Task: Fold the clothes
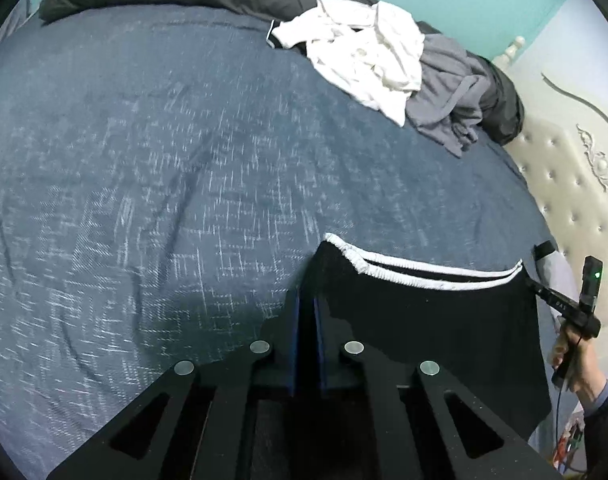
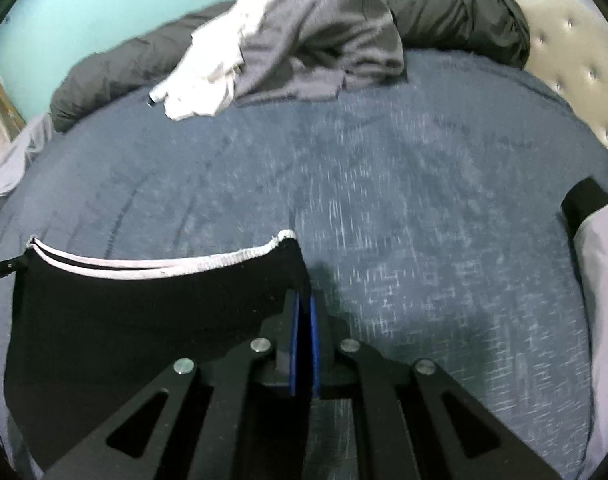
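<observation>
Black shorts [image 1: 423,320] with a white-striped waistband [image 1: 423,270], pinched at both waistband corners over the near edge of the blue bedspread [image 1: 164,160]. Left hand-held gripper [image 1: 308,308] clamped shut on one corner, right hand-held gripper [image 2: 302,312] clamped on the other. Probably held apart like that to keep the waistband taut and flat before laying it down for a fold. Far across the bedspread, waiting: crumpled white garment [image 1: 363,52], touching a grey garment [image 1: 451,96]. Padded headboard [image 1: 575,200] off beyond those.
</observation>
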### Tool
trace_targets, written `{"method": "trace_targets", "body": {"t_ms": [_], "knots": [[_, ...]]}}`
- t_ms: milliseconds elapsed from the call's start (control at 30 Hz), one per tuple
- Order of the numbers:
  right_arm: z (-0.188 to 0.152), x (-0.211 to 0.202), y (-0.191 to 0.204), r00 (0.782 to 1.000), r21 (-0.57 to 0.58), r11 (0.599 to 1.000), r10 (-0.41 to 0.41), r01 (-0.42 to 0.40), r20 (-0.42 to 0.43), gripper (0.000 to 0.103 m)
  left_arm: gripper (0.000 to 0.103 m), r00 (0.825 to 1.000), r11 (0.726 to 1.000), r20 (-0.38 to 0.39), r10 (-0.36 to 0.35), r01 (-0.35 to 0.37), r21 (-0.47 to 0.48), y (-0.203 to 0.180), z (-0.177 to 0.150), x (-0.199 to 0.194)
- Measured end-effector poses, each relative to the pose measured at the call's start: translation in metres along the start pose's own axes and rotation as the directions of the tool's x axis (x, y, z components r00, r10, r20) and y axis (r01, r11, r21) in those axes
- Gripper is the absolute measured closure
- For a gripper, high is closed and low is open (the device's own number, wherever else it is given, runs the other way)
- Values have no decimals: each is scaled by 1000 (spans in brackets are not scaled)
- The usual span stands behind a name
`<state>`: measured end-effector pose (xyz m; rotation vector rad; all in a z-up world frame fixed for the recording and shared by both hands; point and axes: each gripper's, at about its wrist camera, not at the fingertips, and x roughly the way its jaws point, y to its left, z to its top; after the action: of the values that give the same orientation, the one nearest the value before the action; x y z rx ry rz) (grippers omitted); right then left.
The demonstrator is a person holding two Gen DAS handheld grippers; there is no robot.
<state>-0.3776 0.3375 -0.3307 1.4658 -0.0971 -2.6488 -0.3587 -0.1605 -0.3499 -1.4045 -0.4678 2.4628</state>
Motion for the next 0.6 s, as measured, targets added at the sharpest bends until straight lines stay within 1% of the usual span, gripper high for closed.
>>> {"method": "trace_targets", "body": {"t_ms": [67,100,133,167,200,233,267,300,400,500,600], "knots": [[-2,2,-1,1000,8,1000,1,-1,-8,98,93,1000,1000,1,-3,3,-9,1,-2,2],[-3,-1,-2,1000,12,1000,-4,4,-1,98,91,1000,1000,1,-7,7,-13,2,-4,0],[-3,-5,-2,1000,16,1000,-9,9,6,94,89,1000,1000,2,-12,13,-16,2,-5,-3],[-4,-9,-3,1000,20,1000,-14,14,13,87,83,1000,1000,2,-18,18,-20,2,-7,-7],[-5,-12,-3,1000,25,1000,-19,19,20,84,75,1000,999,8,-28,28,-24,3,-10,-14],[-6,-16,-4,999,29,999,-24,24,27,83,70,999,999,22,-34,34,-29,4,-15,-24],[-8,-27,-2,999,35,999,-12,11,43,83,63,999,999,37,-34,35,-36,4,-20,-33],[-12,-39,0,998,42,999,5,-7,61,83,61,998,998,51,-38,41,-48,3,-25,-43],[-28,-72,17,992,46,995,79,-83,96,83,61,995,995,84,-55,61,-78,-3,-44,-67],[-57,-100,44,975,51,979,190,-197,116,83,61,993,992,86,-81,89,-95,-15,-73,-86],[-93,-116,78,951,73,952,290,-298,106,83,61,990,991,88,-106,112,-67,-35,-102,-100]]}}
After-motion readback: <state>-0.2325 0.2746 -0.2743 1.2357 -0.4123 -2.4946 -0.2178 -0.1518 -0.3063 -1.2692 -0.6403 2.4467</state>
